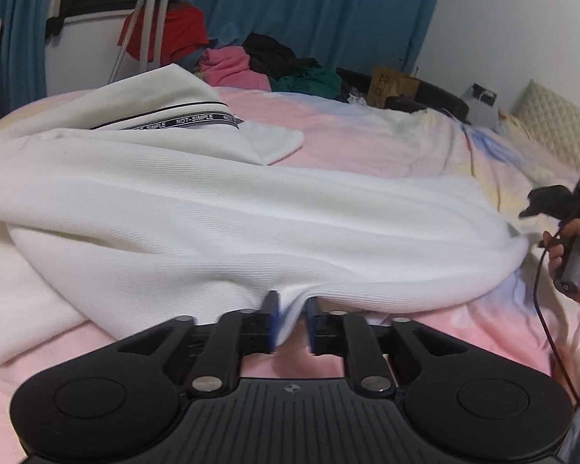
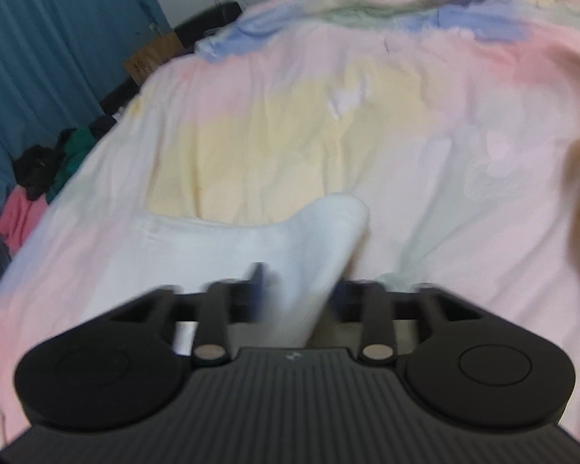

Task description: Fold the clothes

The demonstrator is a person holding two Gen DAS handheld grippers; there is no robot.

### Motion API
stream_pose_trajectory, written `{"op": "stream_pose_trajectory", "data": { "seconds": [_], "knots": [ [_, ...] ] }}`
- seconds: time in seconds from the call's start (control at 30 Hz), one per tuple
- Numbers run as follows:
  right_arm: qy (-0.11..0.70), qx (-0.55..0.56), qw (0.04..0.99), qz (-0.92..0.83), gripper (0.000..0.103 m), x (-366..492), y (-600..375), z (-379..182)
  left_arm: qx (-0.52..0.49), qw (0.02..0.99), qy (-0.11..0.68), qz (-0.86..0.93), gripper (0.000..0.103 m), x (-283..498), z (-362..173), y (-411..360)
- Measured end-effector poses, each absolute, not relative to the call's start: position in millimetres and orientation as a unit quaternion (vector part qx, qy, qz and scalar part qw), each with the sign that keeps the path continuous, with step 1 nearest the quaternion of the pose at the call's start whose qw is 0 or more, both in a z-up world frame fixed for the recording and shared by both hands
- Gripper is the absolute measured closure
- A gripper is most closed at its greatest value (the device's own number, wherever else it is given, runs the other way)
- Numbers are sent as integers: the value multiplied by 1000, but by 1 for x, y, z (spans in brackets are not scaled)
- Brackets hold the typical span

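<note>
White shirt (image 1: 220, 208) spread on bed (image 1: 367, 147). Left gripper (image 1: 290, 321) jaws narrowly parted, hem between. Right gripper (image 2: 297, 290) jaws wide, cloth loose between.

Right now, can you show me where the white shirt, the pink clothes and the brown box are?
white shirt (image 1: 220, 208): left wrist view, on the broad middle of the cloth.
pink clothes (image 1: 228, 65): left wrist view, on the heap's crumpled top.
brown box (image 1: 392, 85): left wrist view, on its front face.
</note>
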State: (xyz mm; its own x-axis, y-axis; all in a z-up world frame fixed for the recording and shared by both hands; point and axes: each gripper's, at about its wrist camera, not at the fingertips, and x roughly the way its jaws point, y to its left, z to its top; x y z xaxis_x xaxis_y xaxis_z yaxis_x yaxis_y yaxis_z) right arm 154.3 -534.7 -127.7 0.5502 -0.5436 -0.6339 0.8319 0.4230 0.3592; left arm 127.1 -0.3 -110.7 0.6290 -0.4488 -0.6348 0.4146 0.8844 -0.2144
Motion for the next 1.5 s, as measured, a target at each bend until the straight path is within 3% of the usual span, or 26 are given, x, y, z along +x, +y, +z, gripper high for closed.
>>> {"op": "stream_pose_trajectory", "data": {
  "seconds": [0.03, 0.17, 0.3, 0.4, 0.57, 0.67, 0.83, 0.87, 0.9, 1.0, 1.17, 1.3, 1.4, 1.5],
  "knots": [
    [204, 317, 821, -428, 27, 151, -526, -117, -36, 901, 361, -237, 66, 127, -108, 2],
    [174, 242, 850, -435, 28, 142, -485, -74, -102, 899, 365, -220, 22, 119, -93, 22],
    [184, 207, 890, -362, 28, 137, -438, -44, -168, 898, 360, -189, 20, 107, -78, 55],
    [198, 243, 911, -266, 29, 128, -407, -37, -236, 886, 383, -111, 20, 105, -81, 92],
    [248, 280, 911, -172, 29, 127, -355, -60, -461, 810, 362, 9, 20, 102, -116, 171],
    [297, 257, 908, -147, 29, 148, -339, -77, -553, 766, 319, 70, 29, 100, -139, 202],
    [323, 253, 897, -162, 29, 164, -338, -94, -579, 763, 251, 142, 51, 101, -142, 225],
    [327, 252, 896, -166, 29, 166, -340, -97, -565, 772, 246, 155, 61, 103, -138, 229],
    [330, 250, 894, -170, 29, 168, -342, -99, -551, 781, 241, 167, 77, 105, -135, 232],
    [337, 232, 894, -183, 29, 175, -342, -109, -533, 791, 246, 174, 92, 110, -124, 239],
    [351, 203, 895, -188, 28, 185, -339, -120, -475, 830, 227, 184, 95, 89, -63, 268],
    [356, 188, 895, -192, 29, 185, -338, -124, -506, 810, 254, 154, 96, 70, -28, 315],
    [361, 172, 894, -200, 29, 186, -337, -126, -480, 807, 305, 160, 96, 61, -21, 334],
    [368, 162, 892, -208, 29, 187, -337, -127, -392, 822, 371, 180, 95, 62, -47, 333]
  ]
}}
